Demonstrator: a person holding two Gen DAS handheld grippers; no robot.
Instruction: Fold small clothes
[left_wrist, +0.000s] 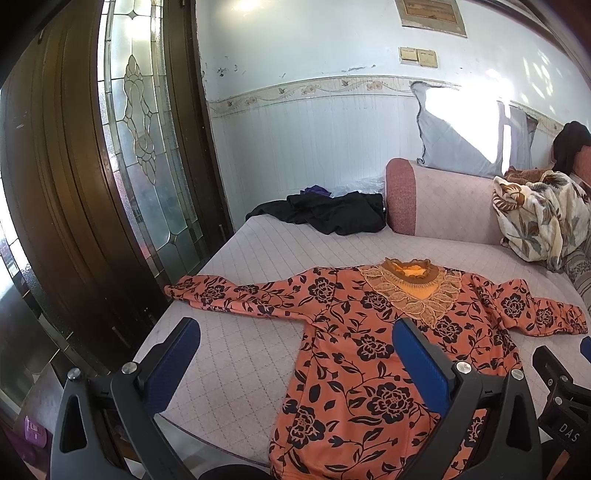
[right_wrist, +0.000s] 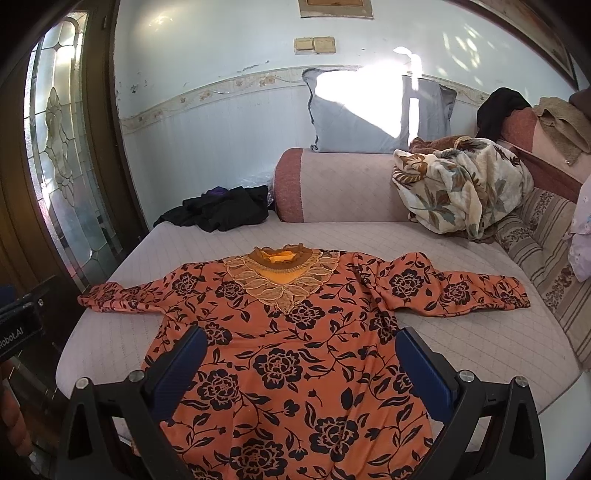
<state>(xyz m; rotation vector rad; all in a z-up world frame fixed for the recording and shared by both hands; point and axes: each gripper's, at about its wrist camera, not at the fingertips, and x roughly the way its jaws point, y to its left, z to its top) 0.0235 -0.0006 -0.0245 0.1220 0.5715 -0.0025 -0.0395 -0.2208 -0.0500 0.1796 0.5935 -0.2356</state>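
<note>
An orange blouse with black flowers lies flat, face up, on a pale quilted sofa seat, both sleeves spread out and its lace collar away from me. It also shows in the right wrist view. My left gripper is open and empty, hovering over the blouse's left side near the hem. My right gripper is open and empty above the blouse's lower body. The right gripper's edge shows in the left wrist view.
A dark garment pile lies at the seat's far left corner. A floral blanket is heaped at the right by the armrest. A grey pillow leans on the wall. A wooden glass door stands left of the sofa.
</note>
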